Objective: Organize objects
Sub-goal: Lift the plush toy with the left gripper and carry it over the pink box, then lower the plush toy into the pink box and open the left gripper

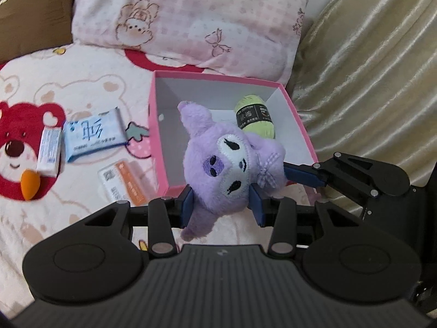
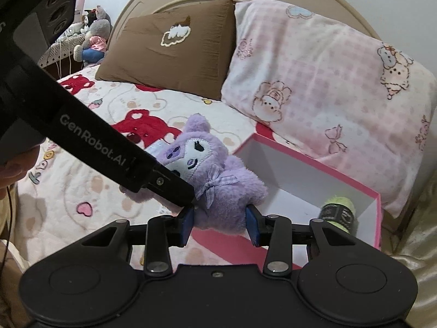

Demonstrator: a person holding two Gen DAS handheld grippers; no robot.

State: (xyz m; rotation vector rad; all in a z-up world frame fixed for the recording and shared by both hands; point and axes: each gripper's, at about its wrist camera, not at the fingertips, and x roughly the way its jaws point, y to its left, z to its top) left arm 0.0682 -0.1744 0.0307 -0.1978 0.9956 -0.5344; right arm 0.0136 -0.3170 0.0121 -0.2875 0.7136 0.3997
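Bed [image 2: 90, 218] with bear-print blanket, carrying all items; a brown pillow [image 2: 174, 52] and a pink checked pillow [image 1: 191, 13] lean at its head. Pink box [image 1: 296, 117], open-topped and white inside, sits on the blanket just before the pink pillow and holds one skein of green yarn [image 1: 255, 117], whose dark band reads "COTTON"; the remaining characters are too small to read. Purple plush toy [image 1: 226, 164], held above the near edge of the box, is gripped by both tongs at once: the left tongs [image 1: 222, 205] are closed on its head, the right tongs [image 2: 220, 225] closed on its body below the gingham bow. The toy is judged light, soft and compressible, not fragile; a hold across the stuffed bulk, as here, should be firmer than one on an ear or limb. The left device's arm bears "GenRobot.AI". Left of the box lie a blue tissue pack [image 1: 94, 134] with large Chinese characters, a white-and-orange carton [image 1: 123, 183], a white tube box [image 1: 49, 150] and an orange sponge [image 1: 30, 186].
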